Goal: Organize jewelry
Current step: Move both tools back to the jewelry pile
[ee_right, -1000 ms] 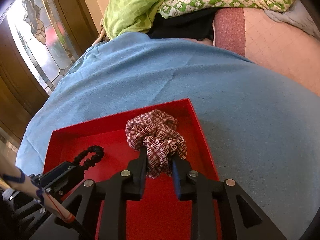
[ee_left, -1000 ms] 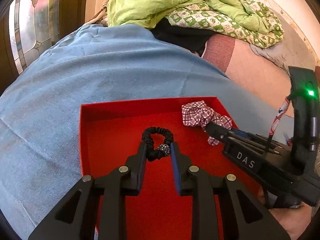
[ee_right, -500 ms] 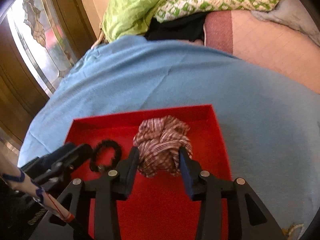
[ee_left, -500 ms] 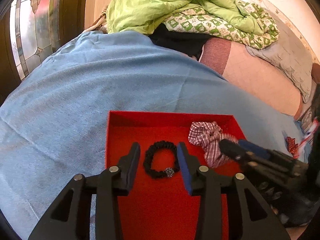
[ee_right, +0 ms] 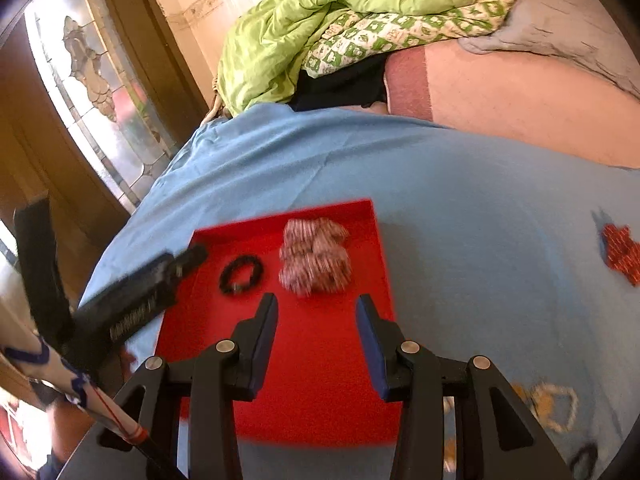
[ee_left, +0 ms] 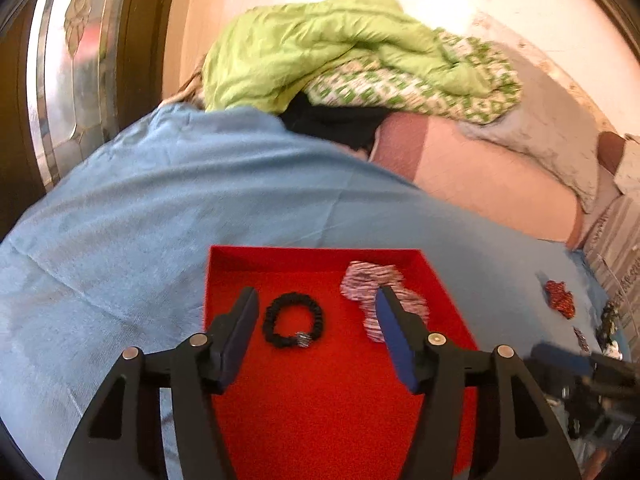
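Jewelry so far sorted, a black beaded bracelet [ee_left: 293,320] and a plaid scrunchie [ee_right: 315,256], lies in the red tray [ee_right: 320,400] ahead of our left gripper [ee_left: 316,312], whose jaws have just been opening, and our half-open, empty right gripper [ee_right: 317,312], while a red piece [ee_right: 620,254] and others to the right await us

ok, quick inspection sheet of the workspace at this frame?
Surface: blue cloth over a bed.
Job's things: red tray holding black beaded bracelet and checked scrunchie.
Clutter: red patterned piece on the cloth right of the tray; blurred small items near the lower right.
Tongs: left tongs open, jaws just been opening, nothing gripped; right tongs open, empty.
Cables: nothing seen.
Surroundings: green quilt, stained-glass door.
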Motion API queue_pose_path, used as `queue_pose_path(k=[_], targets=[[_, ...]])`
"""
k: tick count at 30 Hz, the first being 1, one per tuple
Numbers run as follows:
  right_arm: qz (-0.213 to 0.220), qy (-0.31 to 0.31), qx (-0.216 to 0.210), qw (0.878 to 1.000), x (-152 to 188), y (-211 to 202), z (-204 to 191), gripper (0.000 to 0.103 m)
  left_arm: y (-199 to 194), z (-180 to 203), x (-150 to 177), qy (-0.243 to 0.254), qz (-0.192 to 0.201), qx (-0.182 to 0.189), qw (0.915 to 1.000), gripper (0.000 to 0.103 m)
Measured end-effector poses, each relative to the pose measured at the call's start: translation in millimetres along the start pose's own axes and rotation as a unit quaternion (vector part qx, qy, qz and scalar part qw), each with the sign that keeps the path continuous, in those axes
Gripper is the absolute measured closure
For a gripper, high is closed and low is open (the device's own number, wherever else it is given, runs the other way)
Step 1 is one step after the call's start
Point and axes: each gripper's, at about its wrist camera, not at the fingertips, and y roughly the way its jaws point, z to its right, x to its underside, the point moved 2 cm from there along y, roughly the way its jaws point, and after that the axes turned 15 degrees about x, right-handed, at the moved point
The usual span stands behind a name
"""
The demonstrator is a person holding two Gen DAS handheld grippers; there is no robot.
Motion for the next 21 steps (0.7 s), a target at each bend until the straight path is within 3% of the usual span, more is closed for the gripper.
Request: queue_pose_path(k=[6,10,17,21], targets=[[0.010,0.012,0.009,1.000,46.3,-50.5,44.5,0.059,-23.8,49.0,20.9,0.028,0.006,0.050,0.9983,0.039],[0.020,0.041,0.038,0.998,69.5,-76.2,83.7,0.060,-38.7,90.2,55.7,0.066,-0.008,0.095,0.9932,0.036],[0.020,0.127,0.125,0.984,112.6,-87.0,181.8,0.060,-31.4,150.0,102.2,0.105,-0.085,0.181,0.9742,0.036],[-0.028,0.198,0.106,0.974,131.8,-73.0,229.8,0.060,-21.8,176.8,130.2,0.146,-0.130,0.200,0.9602,0.036]])
